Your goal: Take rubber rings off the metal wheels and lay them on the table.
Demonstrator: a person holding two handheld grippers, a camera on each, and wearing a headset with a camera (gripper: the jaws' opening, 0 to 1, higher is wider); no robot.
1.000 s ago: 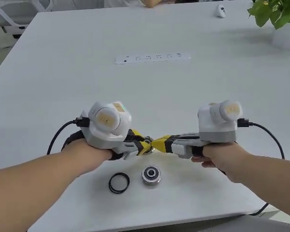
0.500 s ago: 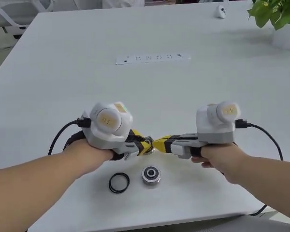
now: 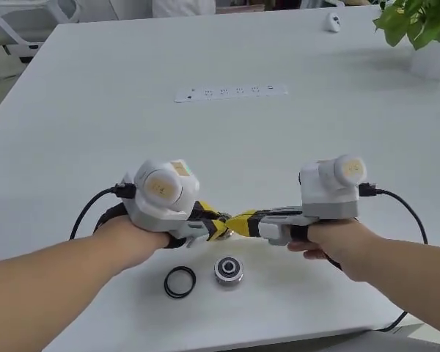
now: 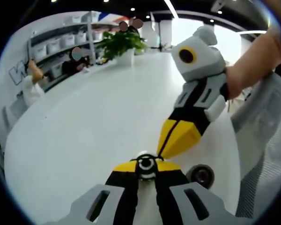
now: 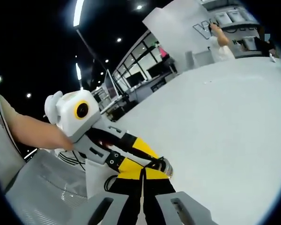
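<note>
The left tool (image 3: 218, 224) is clamped on a small metal wheel (image 4: 145, 164). The wheel's hub faces back along the jaws and its axle is roughly level. The right tool (image 3: 238, 219) has its jaws pressed together and meets that wheel tip-first from the opposite side; whether it pinches anything cannot be told. Below the held wheel and nearer the person, a second wheel (image 3: 228, 269) lies flat, hub up. A black rubber ring (image 3: 180, 281) lies flat, nearer and further left. The white surface (image 3: 95, 110) carries a power strip (image 3: 231, 92) well beyond the held wheel, and a plant (image 3: 414, 18) far beyond it to the right. Shelves (image 4: 61, 47) line the room's wall.
</note>
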